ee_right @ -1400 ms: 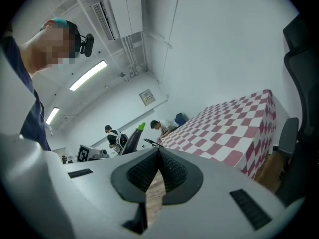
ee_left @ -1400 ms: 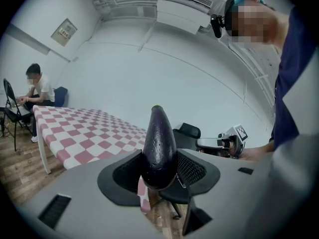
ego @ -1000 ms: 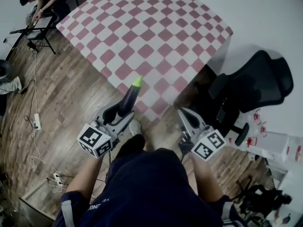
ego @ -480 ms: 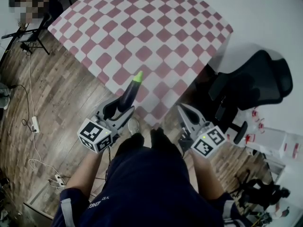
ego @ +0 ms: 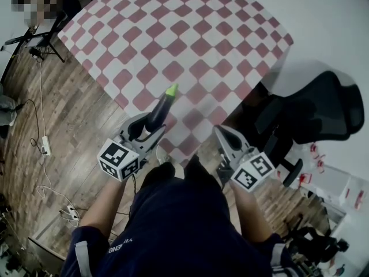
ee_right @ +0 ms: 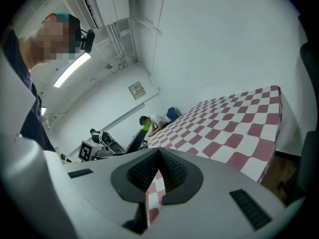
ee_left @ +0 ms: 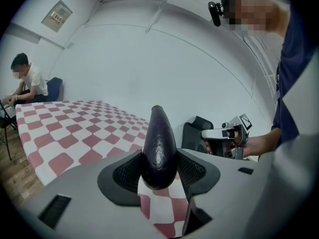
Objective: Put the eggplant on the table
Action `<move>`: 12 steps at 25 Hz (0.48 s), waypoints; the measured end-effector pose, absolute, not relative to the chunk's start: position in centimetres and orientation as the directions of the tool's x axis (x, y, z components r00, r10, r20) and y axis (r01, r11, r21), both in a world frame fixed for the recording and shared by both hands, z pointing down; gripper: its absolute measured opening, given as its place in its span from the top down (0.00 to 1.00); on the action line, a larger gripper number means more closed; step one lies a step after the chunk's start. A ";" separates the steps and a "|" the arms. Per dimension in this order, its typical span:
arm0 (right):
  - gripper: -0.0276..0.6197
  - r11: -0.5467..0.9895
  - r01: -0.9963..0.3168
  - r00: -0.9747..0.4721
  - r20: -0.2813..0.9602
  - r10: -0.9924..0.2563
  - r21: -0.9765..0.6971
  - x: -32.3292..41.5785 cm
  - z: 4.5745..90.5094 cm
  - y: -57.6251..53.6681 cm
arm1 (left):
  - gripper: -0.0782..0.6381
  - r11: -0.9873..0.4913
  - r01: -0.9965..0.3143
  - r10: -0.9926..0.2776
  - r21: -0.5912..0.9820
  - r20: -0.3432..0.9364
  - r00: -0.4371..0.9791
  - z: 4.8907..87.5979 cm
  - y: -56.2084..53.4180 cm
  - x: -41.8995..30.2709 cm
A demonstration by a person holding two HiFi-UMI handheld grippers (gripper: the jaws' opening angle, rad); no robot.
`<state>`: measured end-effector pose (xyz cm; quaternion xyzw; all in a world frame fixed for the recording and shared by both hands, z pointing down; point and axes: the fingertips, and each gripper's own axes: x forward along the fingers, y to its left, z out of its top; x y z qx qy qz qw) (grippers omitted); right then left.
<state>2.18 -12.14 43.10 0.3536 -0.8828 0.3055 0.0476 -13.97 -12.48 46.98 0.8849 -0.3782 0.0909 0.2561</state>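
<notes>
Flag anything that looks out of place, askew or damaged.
Nothing stands out. The eggplant is clamped in the left tongs, stem end forward over the near edge of the checkered table; the right tongs are shut and empty.

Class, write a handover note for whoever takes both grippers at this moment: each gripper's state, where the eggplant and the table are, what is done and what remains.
Left gripper: shut on the eggplant, gripping its thick end; the green tip points ahead at the table.
Right gripper: shut, nothing in it, held level beside the left one.
Table: red-and-white checked cloth, directly ahead. In the head view the eggplant's tip shows over its near edge, in the air.
Done: eggplant is in the grip and at the table's edge.
Left: carry it over the cloth, lower it, open the left gripper, draw back.
</notes>
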 end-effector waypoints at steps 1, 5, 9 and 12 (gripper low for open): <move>0.93 0.564 -0.648 -0.750 0.302 -0.589 -0.511 2.5 43.3 -12.6 | 0.56 -0.577 -0.721 -0.625 0.383 0.361 0.692 47.2 -13.1 -13.6; 0.93 0.565 -0.636 -0.762 0.311 -0.568 -0.525 4.0 44.4 -14.6 | 0.56 -0.565 -0.736 -0.627 0.374 0.386 0.677 48.2 -15.4 -11.6; 0.93 0.564 -0.626 -0.771 0.318 -0.552 -0.538 5.0 45.2 -16.3 | 0.56 -0.558 -0.748 -0.611 0.359 0.432 0.663 50.4 -17.4 -9.7; 0.93 0.560 -0.624 -0.773 0.329 -0.542 -0.544 6.1 45.9 -17.1 | 0.56 -0.563 -0.750 -0.590 0.347 0.467 0.659 52.3 -18.8 -8.2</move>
